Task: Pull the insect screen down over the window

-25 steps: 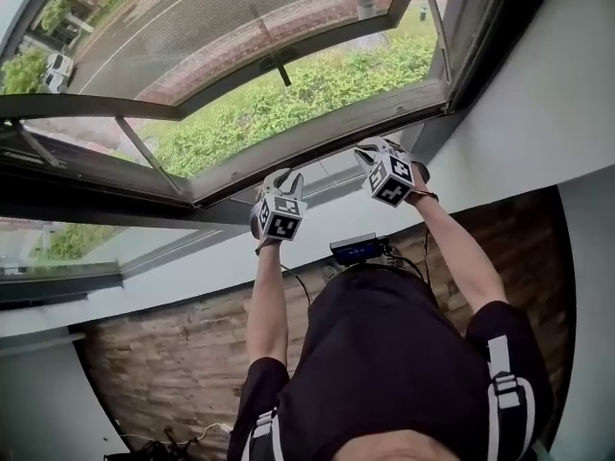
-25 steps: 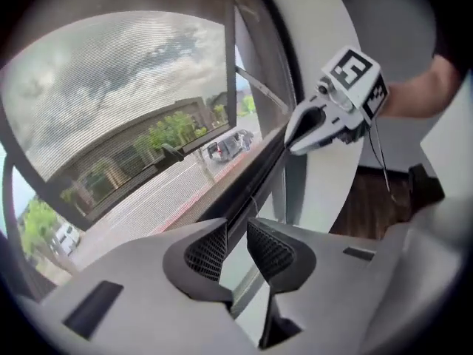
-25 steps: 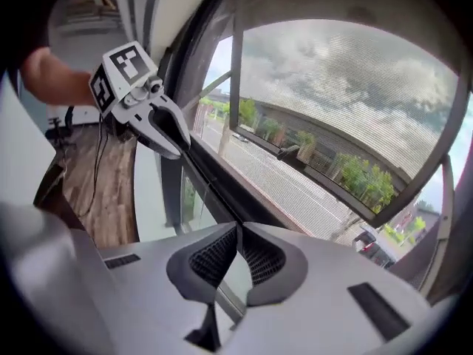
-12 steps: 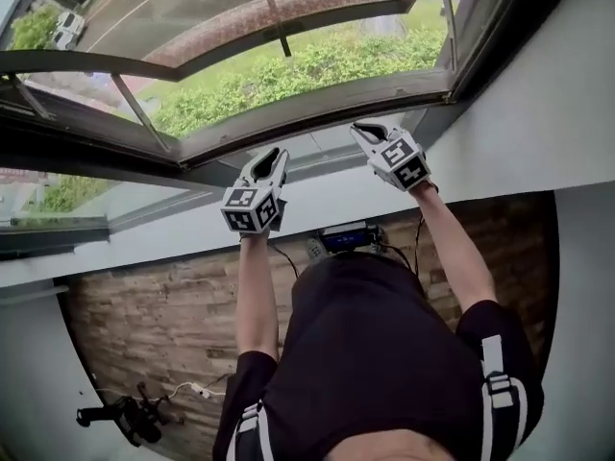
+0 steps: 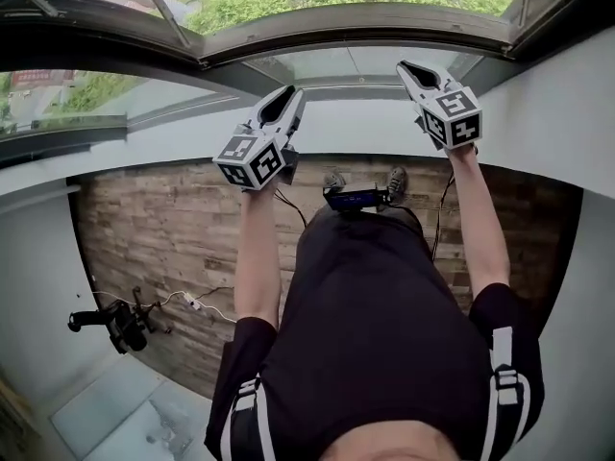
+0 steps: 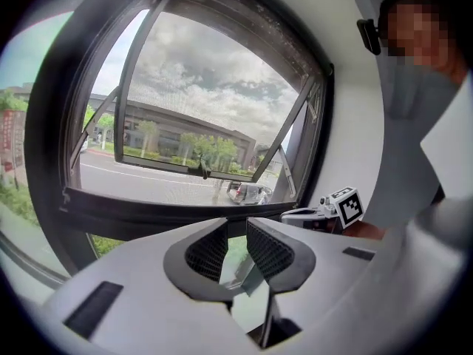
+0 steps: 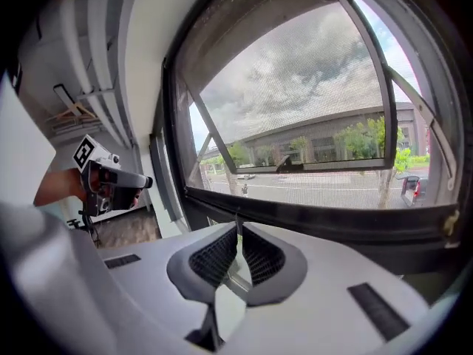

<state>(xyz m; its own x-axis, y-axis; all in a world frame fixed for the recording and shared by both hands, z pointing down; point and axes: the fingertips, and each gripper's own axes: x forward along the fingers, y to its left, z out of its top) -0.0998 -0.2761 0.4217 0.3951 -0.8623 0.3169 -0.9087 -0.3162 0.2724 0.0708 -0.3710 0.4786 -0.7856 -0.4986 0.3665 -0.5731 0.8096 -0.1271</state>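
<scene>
The window (image 5: 356, 17) runs along the top of the head view, dark-framed, with grass outside. Fine insect-screen mesh (image 6: 214, 124) (image 7: 310, 102) shows over the pane in both gripper views. Both grippers are raised in front of the lower frame and touch nothing. My left gripper (image 5: 291, 97) (image 6: 236, 235) is open with an empty gap between its pads. The jaws of my right gripper (image 5: 405, 67) (image 7: 238, 237) stand almost together. A thin dark strand shows at their tips; I cannot tell what it is.
A white sill and wall (image 5: 144, 152) lie under the window. Below are a wood-pattern floor (image 5: 163, 238), a small device at the person's waist (image 5: 356, 198) and a black object with a cable (image 5: 115, 325). A handle (image 6: 201, 170) sits on the outer sash.
The head view has tipped downward, so the window slid to the top edge. Both grippers have come back from the window's lower frame and now hang in front of the white sill.
</scene>
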